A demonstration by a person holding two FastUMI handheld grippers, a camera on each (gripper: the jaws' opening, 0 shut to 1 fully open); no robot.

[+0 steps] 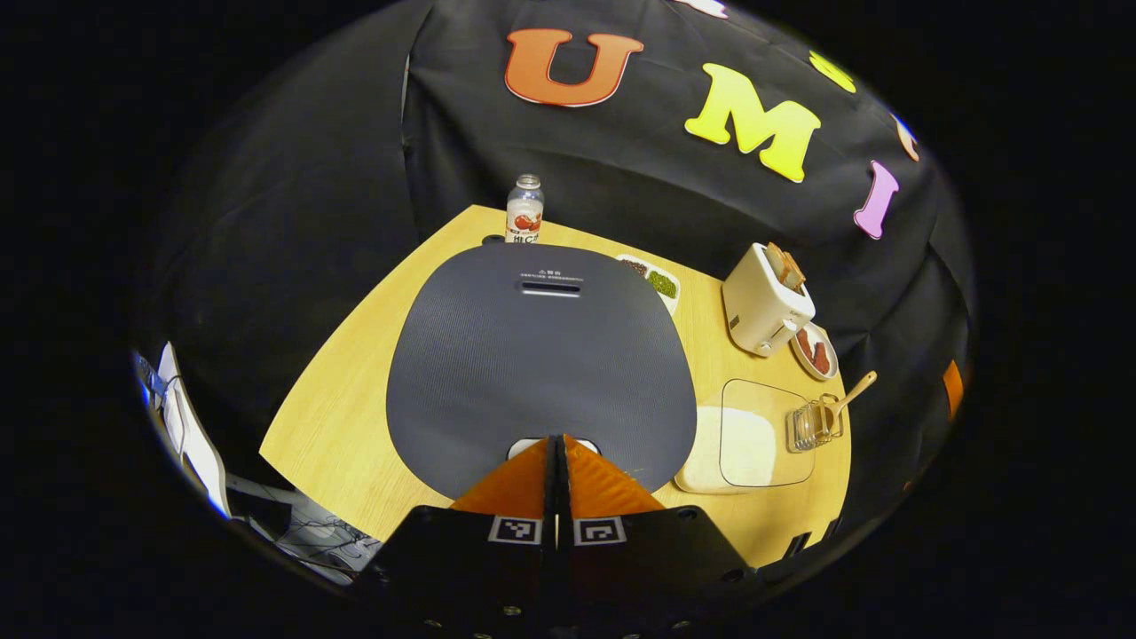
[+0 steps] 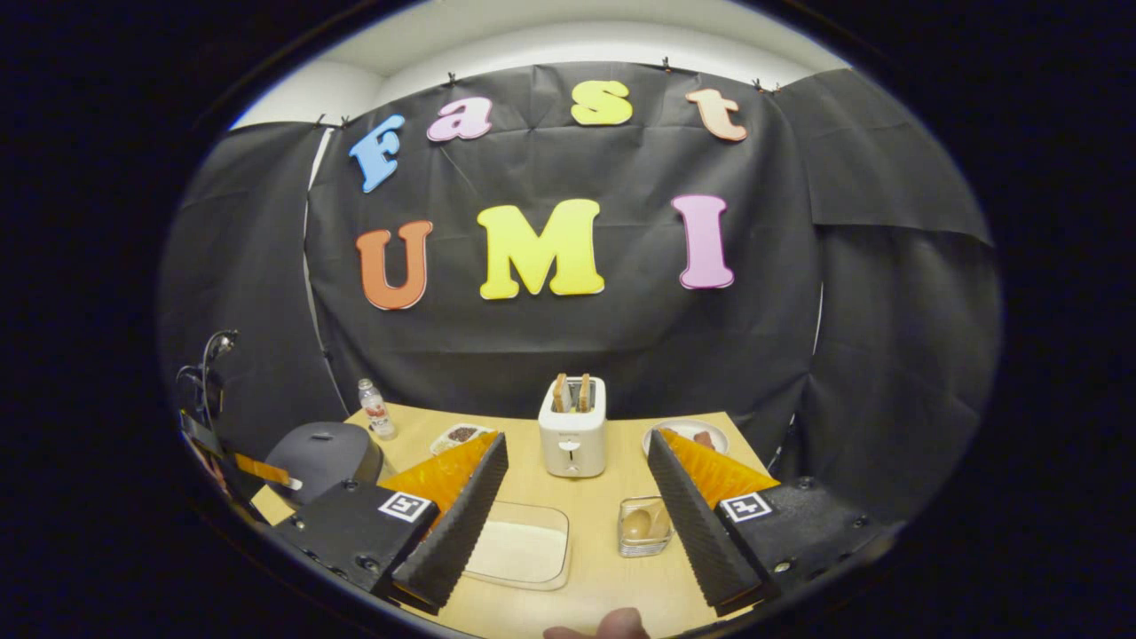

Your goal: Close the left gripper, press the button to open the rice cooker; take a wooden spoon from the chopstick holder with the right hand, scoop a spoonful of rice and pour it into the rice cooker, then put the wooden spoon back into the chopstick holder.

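Rice cooker [image 1: 541,355] lid down — wooden table [image 1: 337,426] | left claw [image 1: 557,441] together | right claw [image 2: 575,497] apart

Staged kitchen booth for recording.
Black cloth walls [image 2: 887,293] enclose a light wooden table [image 2: 612,497] bearing a white two-slot toaster [image 2: 572,430] and dark grey rice cooker [image 1: 541,355].

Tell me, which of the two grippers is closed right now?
The left gripper: its fingers meet with no gap, tips at the rice cooker front button. The right gripper stands wide open above the table.
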